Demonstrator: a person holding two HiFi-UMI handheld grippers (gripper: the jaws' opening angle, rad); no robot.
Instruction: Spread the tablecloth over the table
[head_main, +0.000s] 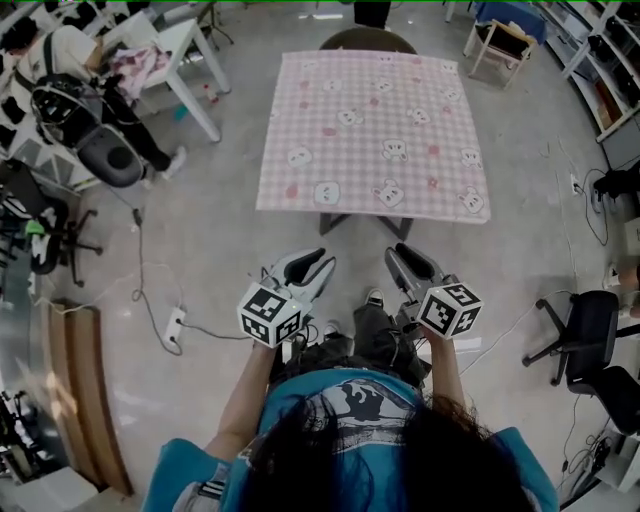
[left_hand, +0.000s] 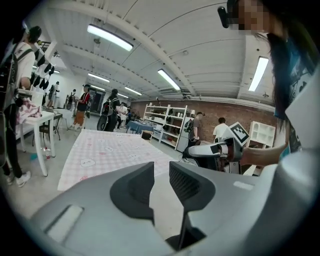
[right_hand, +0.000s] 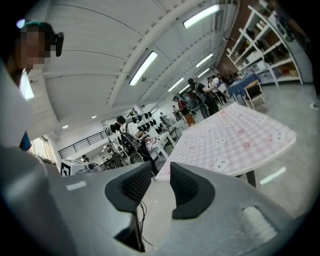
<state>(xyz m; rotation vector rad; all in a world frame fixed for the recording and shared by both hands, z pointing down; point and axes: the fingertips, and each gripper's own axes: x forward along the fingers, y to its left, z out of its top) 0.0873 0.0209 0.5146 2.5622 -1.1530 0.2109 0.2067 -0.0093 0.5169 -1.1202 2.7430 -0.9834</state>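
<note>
A pink checked tablecloth (head_main: 375, 130) with small bear prints lies flat over the square table, hanging a little over the near edge. It also shows in the left gripper view (left_hand: 110, 152) and in the right gripper view (right_hand: 235, 140). My left gripper (head_main: 318, 262) (left_hand: 161, 170) and right gripper (head_main: 398, 258) (right_hand: 161, 170) are held side by side in front of my body, short of the table's near edge and apart from the cloth. Both point toward the table. Each shows a narrow gap between its jaws with nothing in it.
A white table (head_main: 185, 60) with a person (head_main: 60, 60) beside it stands at the far left. A power strip (head_main: 175, 325) and its cable lie on the floor to my left. Black office chairs (head_main: 590, 330) stand at the right. A wooden chair (head_main: 500, 40) stands beyond the table.
</note>
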